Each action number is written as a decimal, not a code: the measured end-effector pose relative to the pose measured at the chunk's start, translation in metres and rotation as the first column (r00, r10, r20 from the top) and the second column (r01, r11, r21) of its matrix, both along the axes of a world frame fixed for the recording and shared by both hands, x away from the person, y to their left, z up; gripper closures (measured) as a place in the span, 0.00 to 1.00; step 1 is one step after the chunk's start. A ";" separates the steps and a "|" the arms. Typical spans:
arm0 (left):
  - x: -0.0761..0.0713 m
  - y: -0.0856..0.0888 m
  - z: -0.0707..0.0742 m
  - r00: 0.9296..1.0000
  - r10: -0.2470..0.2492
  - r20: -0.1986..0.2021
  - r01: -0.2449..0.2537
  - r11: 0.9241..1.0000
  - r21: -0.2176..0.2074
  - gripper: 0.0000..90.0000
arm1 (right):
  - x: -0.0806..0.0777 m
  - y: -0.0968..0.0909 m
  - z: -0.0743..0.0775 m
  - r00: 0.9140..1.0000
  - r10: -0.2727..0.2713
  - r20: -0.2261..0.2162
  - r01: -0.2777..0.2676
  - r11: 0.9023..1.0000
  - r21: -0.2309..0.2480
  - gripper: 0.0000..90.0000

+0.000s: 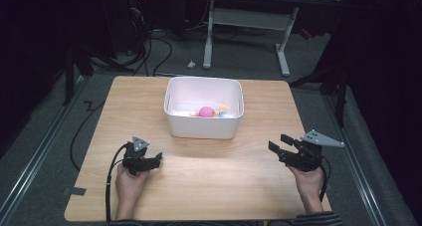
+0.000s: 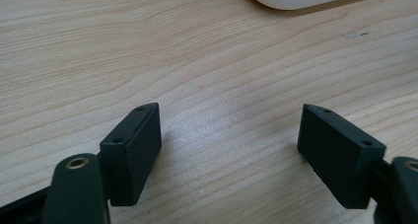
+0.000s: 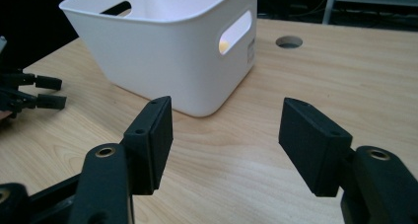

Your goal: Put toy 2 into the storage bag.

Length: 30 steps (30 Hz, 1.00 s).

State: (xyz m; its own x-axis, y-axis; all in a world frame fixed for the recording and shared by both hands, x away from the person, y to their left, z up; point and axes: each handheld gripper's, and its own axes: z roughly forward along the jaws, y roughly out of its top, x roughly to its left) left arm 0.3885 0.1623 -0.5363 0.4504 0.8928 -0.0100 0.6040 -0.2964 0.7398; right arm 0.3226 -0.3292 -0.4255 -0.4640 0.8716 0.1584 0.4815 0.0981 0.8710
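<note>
The toys [image 1: 208, 111] already lay inside the white bin [image 1: 203, 127] near the table's [image 1: 224, 181] far edge. Both the left gripper [image 1: 155, 160] and right gripper [image 1: 278, 145] sat wide and empty near the front corners, so the work looked essentially finished.

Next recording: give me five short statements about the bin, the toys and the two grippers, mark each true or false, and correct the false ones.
1. The white bin stands on the wooden table. True.
2. The bin is empty. False: a pink ball and a few other small toys lie inside it.
3. The left gripper is clamped on the pink ball. False: its jaws stand open over bare table, with nothing between them.
4. The right gripper has its jaws open, with nothing between them. True.
5. The bin sits at the near edge of the table, between the person's wrists. False: it stands toward the far side, beyond both grippers.
</note>
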 end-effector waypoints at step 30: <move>0.000 0.000 0.000 1.000 0.000 0.000 0.000 1.000 0.000 0.28 | 0.016 0.020 -0.075 0.992 -0.035 -0.118 0.027 0.997 -0.067 0.42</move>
